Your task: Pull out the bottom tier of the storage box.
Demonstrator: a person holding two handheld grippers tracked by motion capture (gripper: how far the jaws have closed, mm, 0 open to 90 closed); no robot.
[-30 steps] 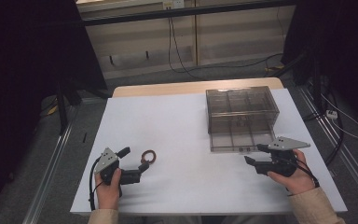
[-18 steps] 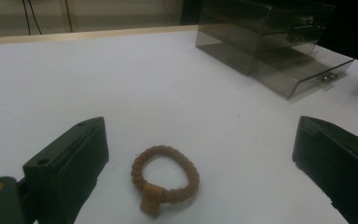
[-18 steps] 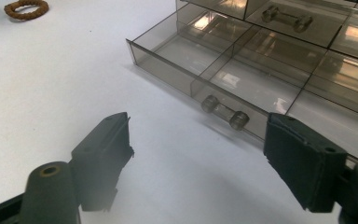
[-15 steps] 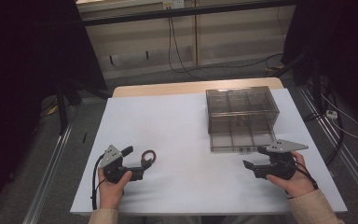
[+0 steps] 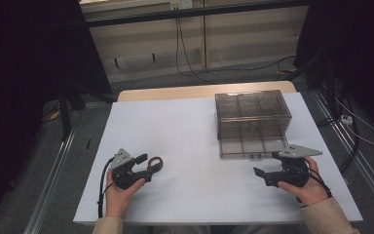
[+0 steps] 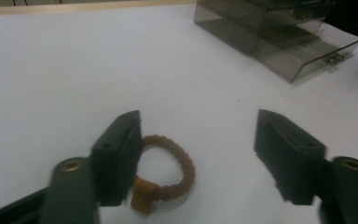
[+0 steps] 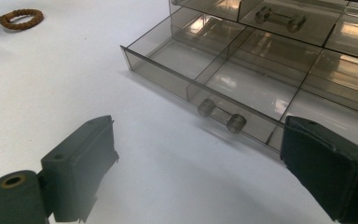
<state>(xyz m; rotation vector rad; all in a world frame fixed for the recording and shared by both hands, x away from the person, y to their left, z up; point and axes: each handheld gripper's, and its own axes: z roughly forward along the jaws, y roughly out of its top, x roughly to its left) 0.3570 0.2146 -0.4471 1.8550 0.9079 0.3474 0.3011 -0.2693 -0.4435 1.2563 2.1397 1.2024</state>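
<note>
The left gripper (image 5: 151, 168) had been swung round and brought lower on the desk (image 5: 195, 126) than a second earlier, so that its jaws pointed at the brown hair tie (image 5: 155, 161) instead of lying alongside it; the right gripper (image 5: 267, 171) had barely shifted. In the left gripper view the left gripper (image 6: 198, 149) was seen with its jaws spread wide and nothing yet pinched, the braided hair tie (image 6: 168, 170) lying flat on the white desk (image 6: 74, 60), tucked against the inner face of one jaw and well apart from the other. Farther right, the smoked-plastic drawer box (image 5: 253, 122) was shown standing at the far right of the desk, its lowest drawer (image 7: 223, 79) already pulled out and its compartments bare. The right gripper (image 7: 196, 163) was held just in front of that drawer's handle (image 7: 222, 114), jaws likewise parted and empty. By this evidence the opening of the drawer was judged done, while the grasping of the tie, its carriage across the desk and its placing in a compartment were all left to do.
</note>
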